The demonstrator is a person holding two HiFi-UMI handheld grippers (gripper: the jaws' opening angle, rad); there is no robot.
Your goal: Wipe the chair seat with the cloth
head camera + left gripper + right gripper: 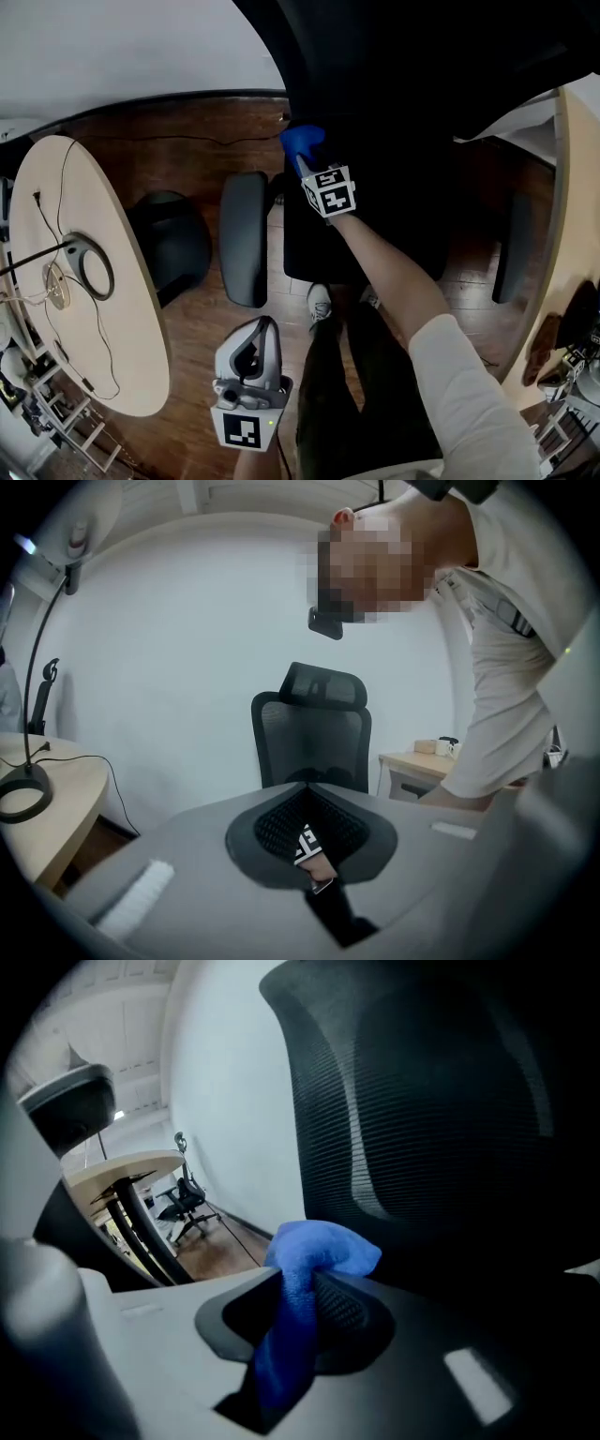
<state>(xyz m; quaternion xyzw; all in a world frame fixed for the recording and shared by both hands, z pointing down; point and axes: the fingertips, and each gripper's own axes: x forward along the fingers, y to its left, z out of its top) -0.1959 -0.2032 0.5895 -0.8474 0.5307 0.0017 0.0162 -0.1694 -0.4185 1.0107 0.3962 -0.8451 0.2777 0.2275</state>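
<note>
The black office chair's seat lies in front of me under its dark mesh backrest. My right gripper reaches over the seat's far left corner, shut on a bunched blue cloth. In the right gripper view, the cloth bulges out past the jaws, close to the backrest. My left gripper hangs low by my legs, away from the chair. Its jaws stand together with nothing between them. In the left gripper view, the left gripper faces the chair's backrest.
A beige table with a ring-shaped lamp and cables curves along the left. The chair's armrests flank the seat, and a dark rounded object sits on the wood floor. Another desk borders the right.
</note>
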